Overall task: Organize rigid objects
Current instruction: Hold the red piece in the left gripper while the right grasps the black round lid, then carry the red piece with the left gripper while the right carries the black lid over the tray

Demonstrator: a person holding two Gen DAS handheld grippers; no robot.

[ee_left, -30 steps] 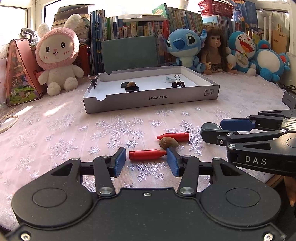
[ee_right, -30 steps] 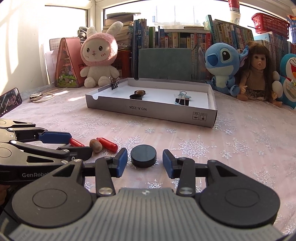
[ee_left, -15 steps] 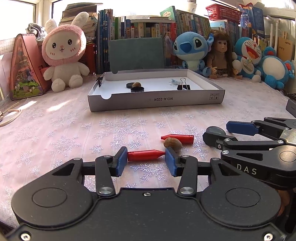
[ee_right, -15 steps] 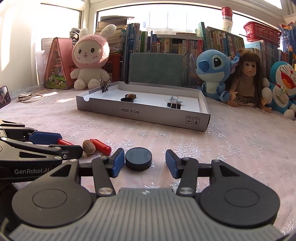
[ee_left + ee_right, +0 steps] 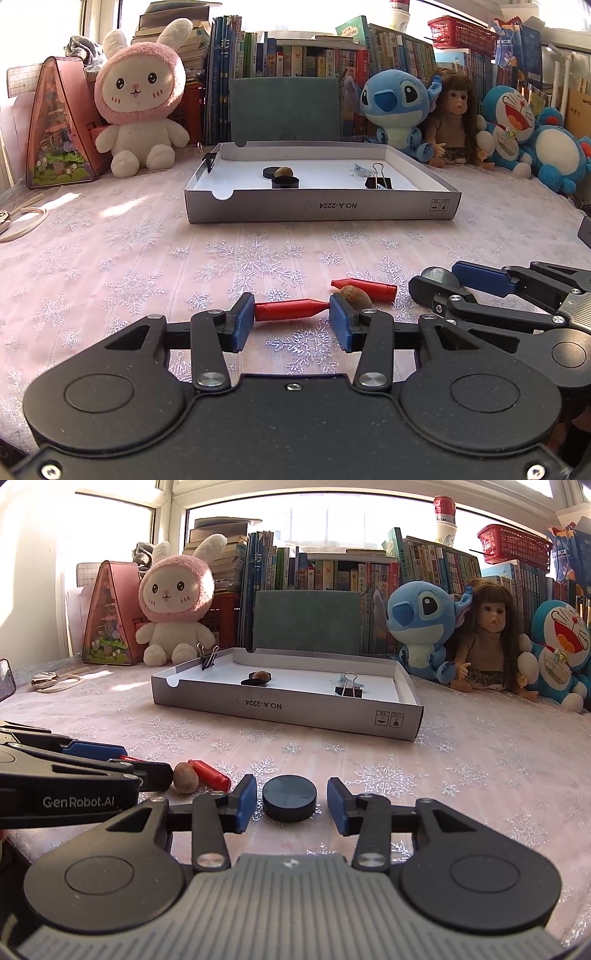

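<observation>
The left gripper [image 5: 291, 323] pinches the near red crayon [image 5: 290, 310] end to end, its jaws having narrowed slightly onto it over the last second. The right gripper [image 5: 291, 805] has its jaws just closing around the black disc [image 5: 290, 797], but gaps remain on both sides, so no grip exists yet. A second red crayon [image 5: 369, 290] and a brown nut [image 5: 354, 293] lie at 1 o'clock of the held crayon. The white tray [image 5: 321, 210] sits at 12 o'clock, well apart; both pieces appear ready for transfer once the disc is clamped
</observation>
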